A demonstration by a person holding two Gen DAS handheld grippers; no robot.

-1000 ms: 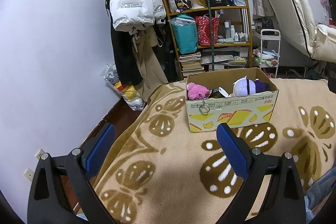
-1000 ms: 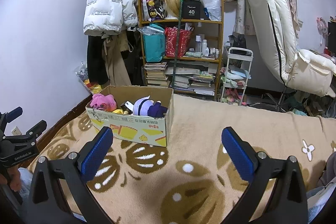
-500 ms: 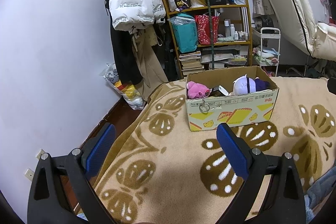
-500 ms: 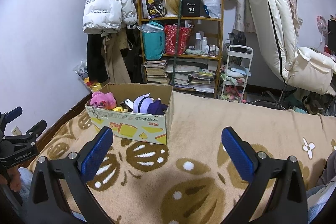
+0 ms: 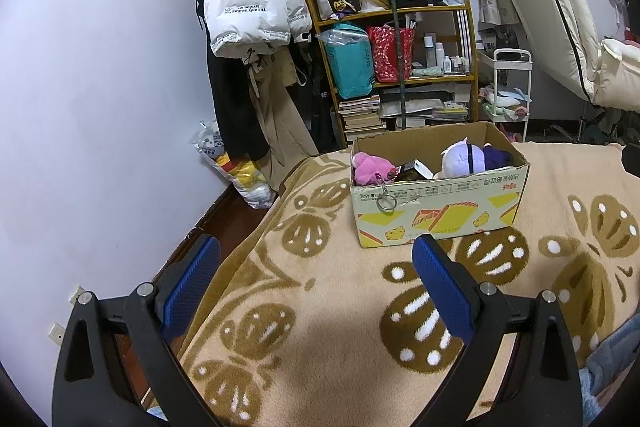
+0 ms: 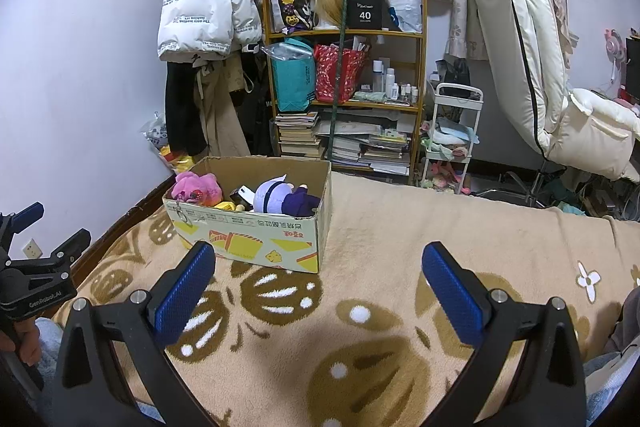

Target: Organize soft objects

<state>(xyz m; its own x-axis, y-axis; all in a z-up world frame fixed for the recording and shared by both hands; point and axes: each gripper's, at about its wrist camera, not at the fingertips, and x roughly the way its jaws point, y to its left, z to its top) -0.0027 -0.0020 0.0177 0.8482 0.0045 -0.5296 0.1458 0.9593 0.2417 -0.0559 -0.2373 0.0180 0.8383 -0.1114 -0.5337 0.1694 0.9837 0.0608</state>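
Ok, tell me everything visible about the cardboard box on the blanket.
The cardboard box is open-topped, brown inside, its white front printed with yellow shapes and red text. It sits flat on the patterned blanket, untouched by either gripper. Inside lie a pink plush at its left end and a lavender-and-purple plush towards the right. A metal ring hangs over its front.

Both wrist views look low across the blanket [image 5: 320,307]; both share the cardboard box [image 5: 440,203] [image 6: 248,239] mid-frame and the bookshelf [image 6: 344,99] behind.

left tongs [image 5: 316,279] spread, right tongs [image 6: 318,285] spread
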